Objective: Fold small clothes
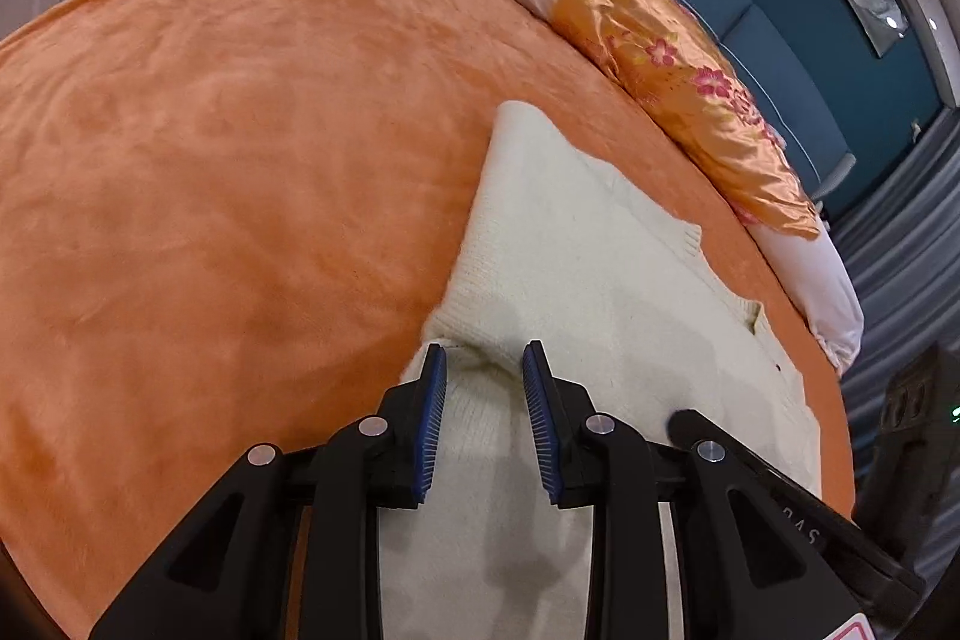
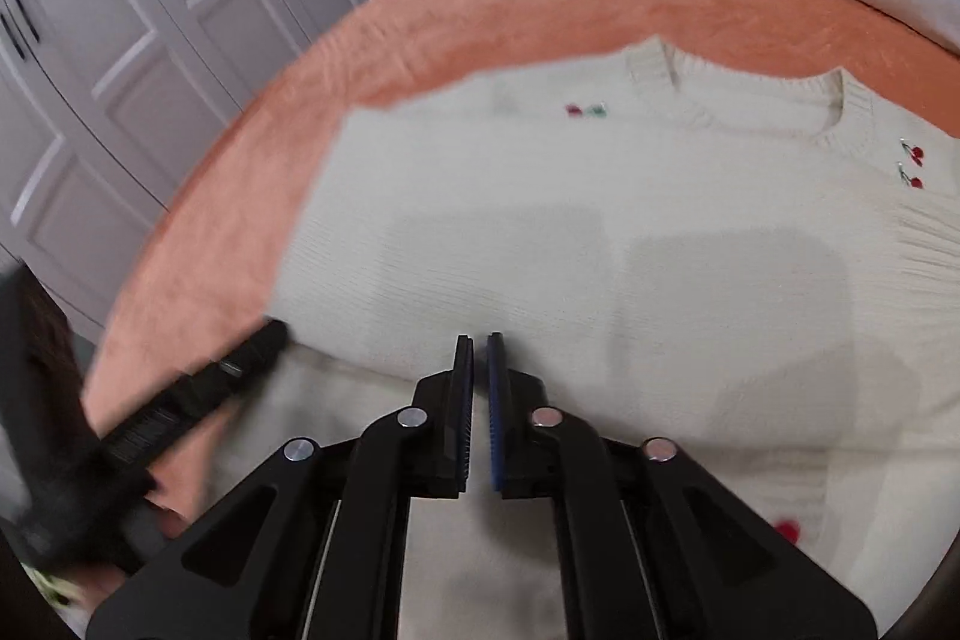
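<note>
A cream knit sweater (image 2: 600,232) with small cherry motifs lies flat on an orange blanket (image 1: 240,130), collar away from me. In the left wrist view the sweater (image 1: 600,280) spreads to the right. My left gripper (image 1: 483,358) is open, its blue pads on either side of a ridge of the sweater's ribbed edge. My right gripper (image 2: 479,346) is shut just above the sweater's near part; I cannot tell whether fabric is between the pads. The left gripper's finger shows in the right wrist view (image 2: 228,376) at the sweater's left edge.
A rolled duvet (image 1: 690,88), white with an orange floral band, lies along the bed's far side. White wardrobe doors (image 2: 150,10) stand left of the bed. A dark blue headboard (image 1: 780,28) is behind the duvet.
</note>
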A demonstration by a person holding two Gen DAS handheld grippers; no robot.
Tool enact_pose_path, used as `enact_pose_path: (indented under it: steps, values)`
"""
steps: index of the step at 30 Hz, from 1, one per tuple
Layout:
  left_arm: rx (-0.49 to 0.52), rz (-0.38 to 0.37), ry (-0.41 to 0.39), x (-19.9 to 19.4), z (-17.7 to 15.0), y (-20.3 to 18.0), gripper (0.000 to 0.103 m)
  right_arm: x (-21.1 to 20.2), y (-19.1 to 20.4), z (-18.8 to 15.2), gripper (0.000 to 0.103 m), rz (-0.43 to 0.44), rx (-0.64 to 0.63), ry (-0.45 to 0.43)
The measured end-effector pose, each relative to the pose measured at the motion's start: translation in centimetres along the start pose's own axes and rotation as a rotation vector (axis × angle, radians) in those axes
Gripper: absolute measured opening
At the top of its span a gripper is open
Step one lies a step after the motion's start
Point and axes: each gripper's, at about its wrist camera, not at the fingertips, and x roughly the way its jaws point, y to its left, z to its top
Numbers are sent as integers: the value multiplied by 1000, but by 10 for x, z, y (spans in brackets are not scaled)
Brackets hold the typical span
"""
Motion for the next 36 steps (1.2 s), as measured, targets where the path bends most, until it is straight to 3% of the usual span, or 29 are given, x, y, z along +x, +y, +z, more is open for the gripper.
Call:
enact_pose_path:
  steps: [3,7,9,11,14,15,17,19,20,23,25,26,27,28,29,30,32,34,36]
  values:
    - [64,16,-17,1,-6,-5,28,-29,-53,-3,0,-45,39,-47]
    - [56,1,-22,2,-7,-1,28,-81,-161,-18,0,-207,267,-121]
    - [64,6,-23,2,-7,-2,28,-107,-195,-26,0,-238,369,-166]
    - [79,15,-18,2,-8,-6,32,-125,-203,-27,23,-310,389,-194]
    - [72,7,-2,1,-6,-15,46,-128,-203,-25,52,-197,419,-221]
    - [64,11,-1,1,-6,-19,48,-118,-199,-21,53,-159,404,-183]
    - [57,41,10,5,-6,-26,49,-95,-188,-16,54,-174,359,-94]
    - [59,75,14,9,-5,-30,49,-85,-172,-10,49,-280,283,-57]
    - [62,88,14,9,-4,-32,49,-89,-167,-4,31,-291,259,-73]
    - [97,94,0,8,-2,-36,49,-137,-158,8,14,-158,268,-262]
    - [123,103,9,13,-4,-35,49,-156,-165,5,9,-166,272,-330]
    - [139,105,2,14,-7,-34,49,-152,-175,1,2,-193,284,-321]
    - [158,113,-11,15,-10,-34,50,-137,-188,-4,1,-235,307,-273]
    - [179,130,-24,16,-14,-37,50,-113,-208,-13,0,-308,343,-166]
    - [194,141,-31,16,-16,-39,51,-95,-225,-25,0,-320,366,-91]
    - [215,151,-35,17,-18,-43,57,-97,-228,-28,0,-287,372,-127]
    - [259,170,-37,21,-22,-50,62,-122,-222,-25,2,-306,415,-184]
    - [294,192,-38,25,-25,-56,67,-138,-194,-16,2,-278,361,-255]
    - [336,235,-38,29,-29,-63,70,-137,-161,-4,3,-263,264,-254]
